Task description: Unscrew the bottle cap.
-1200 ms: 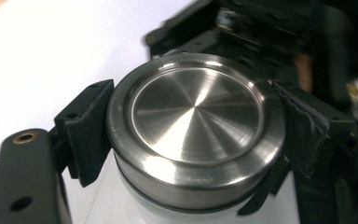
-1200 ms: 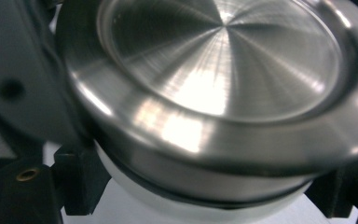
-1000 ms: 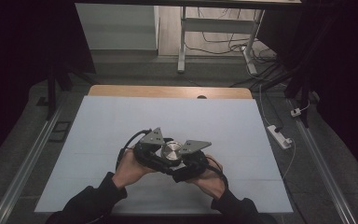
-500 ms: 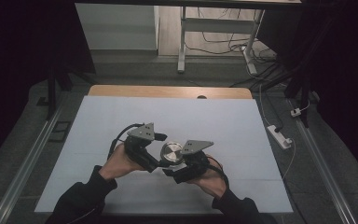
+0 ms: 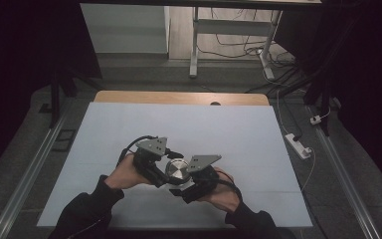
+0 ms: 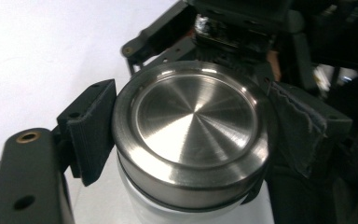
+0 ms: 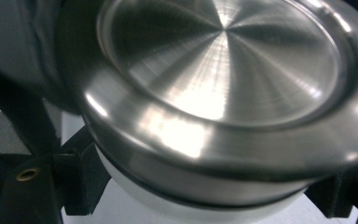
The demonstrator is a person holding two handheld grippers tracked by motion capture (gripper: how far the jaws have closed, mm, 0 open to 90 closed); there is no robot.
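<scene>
Gripping from both sides, the two grippers meet at a white bottle (image 5: 177,172) with a steel cap (image 6: 191,126), near the front middle of the pale worktop (image 5: 229,129). In the left gripper view, the left gripper (image 6: 196,126) has its fingers (image 6: 93,128) spread about as wide as the cap and pressed against the cap's rim, one padded face on each side, so it is clamped on the cap. In the right gripper view, the right gripper (image 7: 205,186) has its fingers (image 7: 77,179) lower down, at either side of the white body just under the cap; they look closed against the bottle, though the far one is mostly hidden behind the cap's edge.

The cap is round brushed metal with a raised rim, a shallow dished top and fine radial marks that catch the light. A dark seam runs around it just above the white body. No brand, label or writing can be read on the cap or the body.

In the high view, the left hand (image 5: 124,174) and right hand (image 5: 224,194) come in from the bottom edge in dark sleeves, with grey plates on top of the grippers angled toward each other over the bottle. A white power strip (image 5: 298,145) lies on the floor beside the worktop's right edge.
</scene>
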